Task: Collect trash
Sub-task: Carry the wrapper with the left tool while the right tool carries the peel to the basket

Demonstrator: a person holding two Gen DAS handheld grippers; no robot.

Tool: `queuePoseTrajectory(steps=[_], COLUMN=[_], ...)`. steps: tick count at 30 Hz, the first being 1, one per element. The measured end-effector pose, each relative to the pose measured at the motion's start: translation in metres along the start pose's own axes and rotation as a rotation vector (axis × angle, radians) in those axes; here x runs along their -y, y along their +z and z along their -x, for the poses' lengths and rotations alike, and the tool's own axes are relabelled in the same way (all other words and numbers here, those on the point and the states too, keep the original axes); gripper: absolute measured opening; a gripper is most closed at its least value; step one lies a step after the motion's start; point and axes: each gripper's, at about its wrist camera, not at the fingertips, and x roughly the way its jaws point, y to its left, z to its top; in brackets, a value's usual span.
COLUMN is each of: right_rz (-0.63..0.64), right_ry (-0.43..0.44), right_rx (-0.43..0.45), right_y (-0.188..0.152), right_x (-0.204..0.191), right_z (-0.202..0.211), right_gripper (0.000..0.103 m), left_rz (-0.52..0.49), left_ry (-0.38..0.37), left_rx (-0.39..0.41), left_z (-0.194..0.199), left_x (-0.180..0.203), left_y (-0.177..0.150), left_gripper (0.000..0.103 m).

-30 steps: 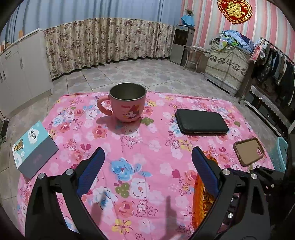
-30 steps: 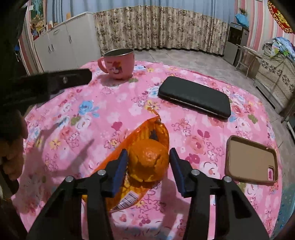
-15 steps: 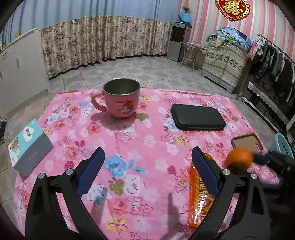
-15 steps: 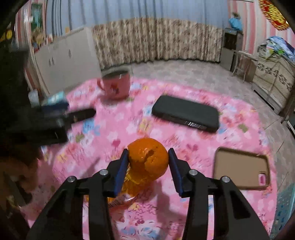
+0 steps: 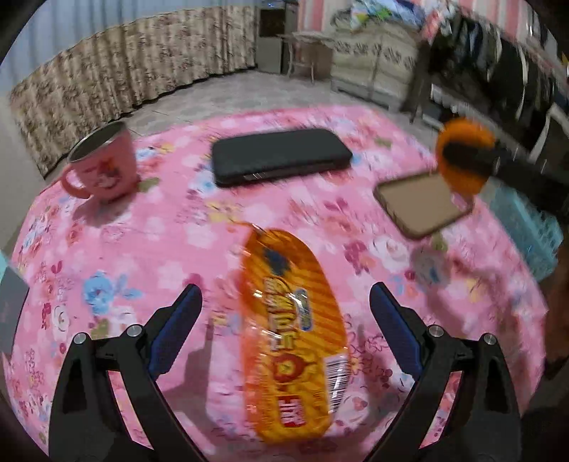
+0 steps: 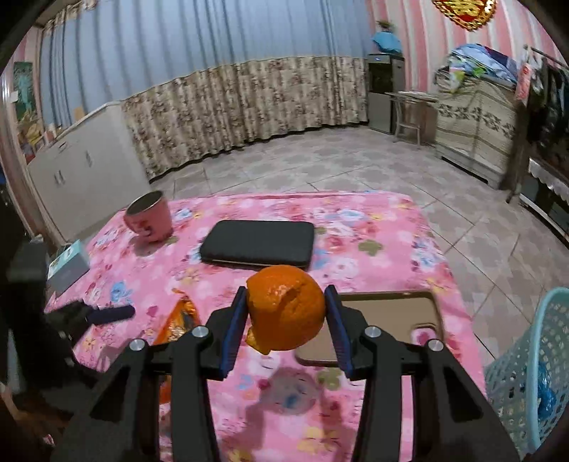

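Gripping orange peel (image 6: 286,307), right tool (image 6: 286,316) raised.

A pink mug (image 6: 149,220), a black case (image 6: 259,242) and a phone (image 5: 423,204) lie apart on the floral cloth (image 6: 373,227).

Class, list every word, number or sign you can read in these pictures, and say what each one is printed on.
Orange wrapper: large print and a barcode, too blurred to read.
Red wall ornament: cut off, unreadable.
Pink cup: cartoon picture only.
Blue box: print too small.
Nothing readable.
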Motion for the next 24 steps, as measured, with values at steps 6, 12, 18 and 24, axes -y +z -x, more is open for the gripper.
queuePoseTrajectory(steps=[6,12,18,24], right_rz=[-0.004,-0.033,-0.039,-0.048], right_ry=[-0.004,-0.003,0.002,0.007], right_rx=[0.009,0.028,0.099,0.156], right_y=[-0.002,-0.001,0.005,0.009], right_x=[0.010,0.021,0.021,0.024], right_z=[0.005,0.013,0.037,0.060], right_gripper=[0.043,0.043,0.043,0.043], left_rz=[-0.030,0.031,0.066,0.071], left_ry=[0.025,-0.011,-0.001,-0.033], left_rx=[-0.038,0.054,0.158,0.215], left_z=[-0.016,0.013,0.049,0.070], left_x=[0.006,-0.008,-0.018,-0.018], left_y=[-0.002,0.011,0.018,0.028], left_gripper=[0.008,0.000,0.000,0.000])
